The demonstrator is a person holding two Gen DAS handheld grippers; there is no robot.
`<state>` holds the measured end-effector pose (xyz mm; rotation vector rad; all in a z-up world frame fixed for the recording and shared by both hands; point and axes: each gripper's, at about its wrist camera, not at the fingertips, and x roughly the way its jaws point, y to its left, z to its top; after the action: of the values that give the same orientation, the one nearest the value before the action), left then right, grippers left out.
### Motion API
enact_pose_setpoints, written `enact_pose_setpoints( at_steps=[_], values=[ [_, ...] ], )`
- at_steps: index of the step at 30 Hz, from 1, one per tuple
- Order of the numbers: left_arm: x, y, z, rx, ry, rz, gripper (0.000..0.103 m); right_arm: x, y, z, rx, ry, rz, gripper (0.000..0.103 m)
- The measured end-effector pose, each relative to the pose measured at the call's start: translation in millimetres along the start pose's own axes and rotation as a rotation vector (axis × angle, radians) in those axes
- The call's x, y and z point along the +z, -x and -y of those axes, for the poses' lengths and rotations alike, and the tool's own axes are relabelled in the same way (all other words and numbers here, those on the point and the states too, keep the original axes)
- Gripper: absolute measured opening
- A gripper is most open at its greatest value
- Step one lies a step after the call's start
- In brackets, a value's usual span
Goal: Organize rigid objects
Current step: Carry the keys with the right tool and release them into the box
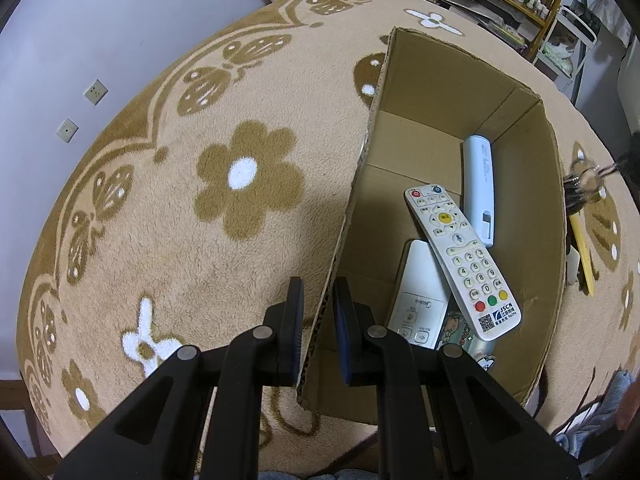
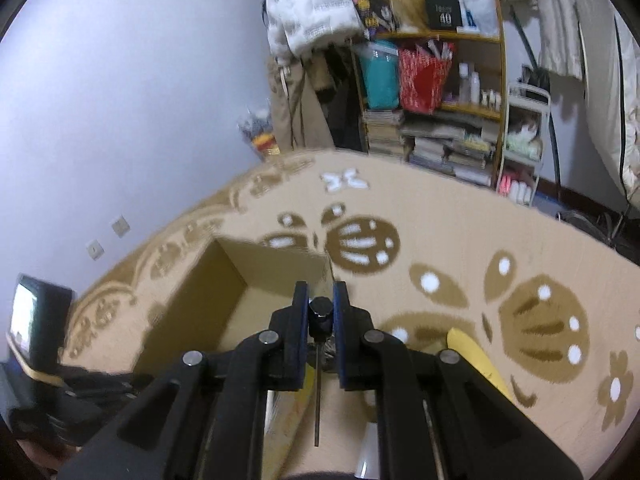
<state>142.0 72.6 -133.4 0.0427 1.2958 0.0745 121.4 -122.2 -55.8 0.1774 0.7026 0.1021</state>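
We note the right tool (image 2: 320,314) clamped on a small black screwdriver (image 2: 319,320), its thin shaft hanging down below the jaws. The cardboard box (image 2: 236,280) lies ahead and to the left of it. The left tool (image 1: 318,300) pinches the box's near wall (image 1: 352,208), steadying it. Inside rest a keypad remote (image 1: 460,256) and two white remotes. The right hand is nearer; the drop runs forward-left.
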Motion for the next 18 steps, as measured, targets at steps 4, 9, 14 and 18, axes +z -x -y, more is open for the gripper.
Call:
enact_pose_setpoints(
  at_steps=[4, 9, 14, 18],
  values=[
    [0.2, -0.1, -0.2, -0.003, 0.002, 0.000, 0.015, 10.9, 20.1, -12.8, 0.029, 0.024, 0.070, 0.013],
    [-0.1, -0.2, -0.2, -0.002, 0.002, 0.000, 0.015, 19.8, 39.1, -28.7, 0.075, 0.046, 0.125, 0.013],
    [-0.3, -0.4, -1.2, -0.003, 0.003, 0.001, 0.015, 19.7, 43.7, -45.1, 0.109, 0.075, 0.139, 0.013],
    [-0.7, -0.3, -1.3, -0.004, 0.003, 0.001, 0.015, 16.4, 41.2, -56.6, 0.097, 0.118, 0.134, 0.013]
  ],
)
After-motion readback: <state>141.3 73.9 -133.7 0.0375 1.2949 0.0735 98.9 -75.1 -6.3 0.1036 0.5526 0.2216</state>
